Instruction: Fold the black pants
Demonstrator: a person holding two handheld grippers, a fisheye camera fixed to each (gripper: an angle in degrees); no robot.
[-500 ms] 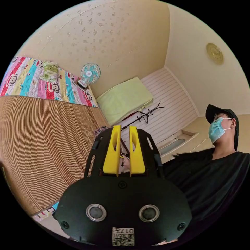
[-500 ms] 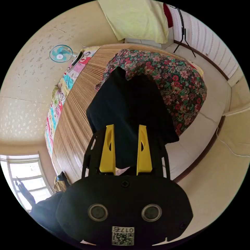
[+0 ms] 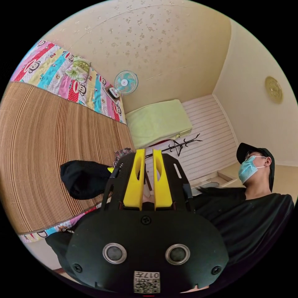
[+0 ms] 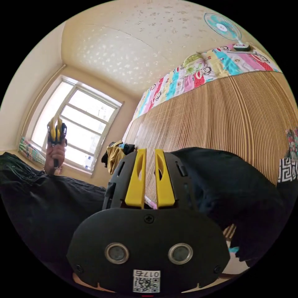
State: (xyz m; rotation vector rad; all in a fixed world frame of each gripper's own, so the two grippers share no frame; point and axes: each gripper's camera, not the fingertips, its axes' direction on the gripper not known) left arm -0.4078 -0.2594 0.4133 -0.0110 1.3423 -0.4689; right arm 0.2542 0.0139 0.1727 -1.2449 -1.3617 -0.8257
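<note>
The black pants (image 3: 83,180) lie in a bunched heap on the bamboo mat (image 3: 40,136) near its edge, left of my left gripper (image 3: 148,153). Its yellow jaws stand close together with nothing between them. In the right gripper view the pants (image 4: 223,183) spread over the mat (image 4: 229,118) just behind and to the right of my right gripper (image 4: 150,153). That gripper's jaws are also close together and hold nothing. The left gripper (image 4: 56,128) is held up in a hand in front of the window.
A cartoon quilt (image 3: 62,74) and a small fan (image 3: 125,82) lie beyond the mat. A green cloth (image 3: 158,121) and a coat rack (image 3: 183,144) stand by the wall. Other clothes (image 4: 116,153), floral fabric (image 4: 291,139) and the person's black shirt (image 3: 248,220) are nearby.
The right gripper has let go of the black pants and its jaws have closed. The pants now lie on the mat. Both cameras have swung; the left jaws are slightly closer.
</note>
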